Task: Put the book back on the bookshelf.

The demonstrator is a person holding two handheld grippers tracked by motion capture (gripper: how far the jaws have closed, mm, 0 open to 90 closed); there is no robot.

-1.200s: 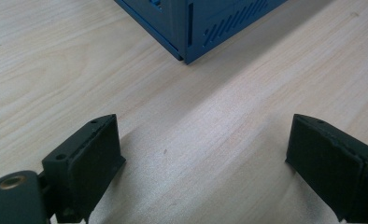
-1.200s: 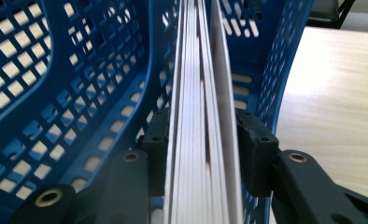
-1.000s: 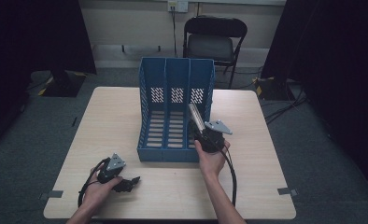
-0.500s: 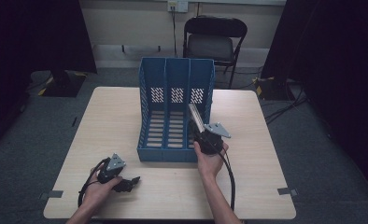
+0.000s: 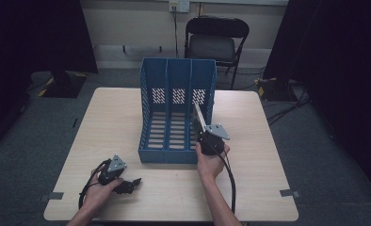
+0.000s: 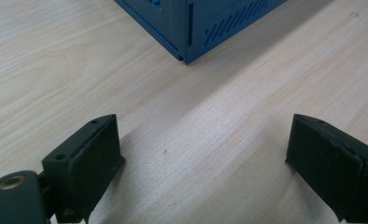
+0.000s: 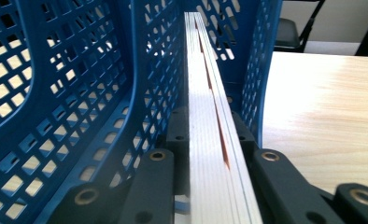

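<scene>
A blue three-slot file rack (image 5: 176, 113) stands upright in the middle of the wooden table (image 5: 278, 155). My right gripper (image 5: 200, 128) is shut on a thin white booklet (image 5: 198, 114), held on edge and tilted inside the rack's right slot. In the right gripper view, the booklet (image 7: 205, 93) runs forward between the jaws of the right gripper (image 7: 209, 126), with perforated rack walls (image 7: 79, 70) on either side. My left gripper (image 5: 133, 182) rests on the table near the front left. Its jaws stand wide apart in the left gripper view (image 6: 205, 140), with bare wood between them and the rack's corner (image 6: 205, 23) ahead.
A black folding chair (image 5: 215, 37) stands beyond the table's far edge. Cables trail from both grippers over the table's front. Dark curtains hang at both sides. Bare table (image 7: 322, 107) lies to the right of the rack.
</scene>
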